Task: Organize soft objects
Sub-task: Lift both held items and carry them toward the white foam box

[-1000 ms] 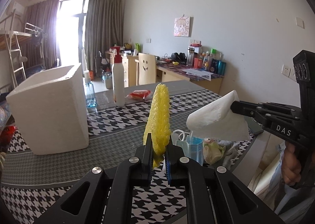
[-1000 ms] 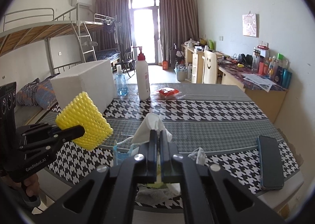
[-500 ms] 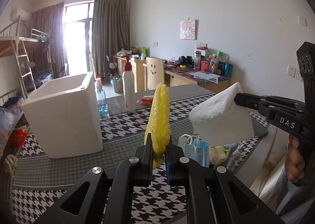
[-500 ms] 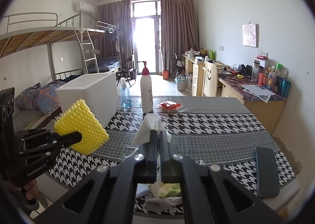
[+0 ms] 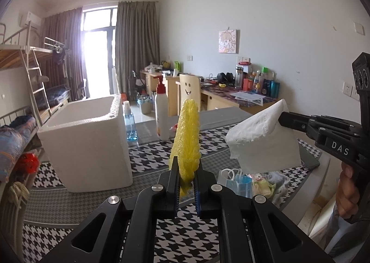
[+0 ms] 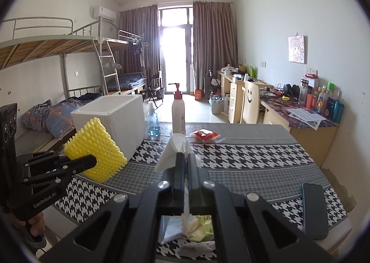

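My left gripper (image 5: 186, 170) is shut on a yellow bumpy sponge (image 5: 186, 138) and holds it upright above the table; it also shows in the right wrist view (image 6: 97, 152). My right gripper (image 6: 184, 159) is shut on a white tissue (image 6: 175, 149), also seen in the left wrist view (image 5: 261, 145), held in the air to the right of the sponge. A white foam box (image 5: 90, 138) stands open-topped at the left of the table. A pile of soft items with a blue face mask (image 5: 240, 182) lies below the tissue.
A white pump bottle (image 5: 161, 112) and a clear blue bottle (image 5: 130, 124) stand behind the box. A red packet (image 6: 204, 134) lies mid-table. A dark phone (image 6: 314, 209) lies near the right edge. The table has a houndstooth cloth (image 6: 242, 159).
Both grippers have risen with their loads, so the table and the foam box sit lower in view. The sponge and tissue stay gripped.
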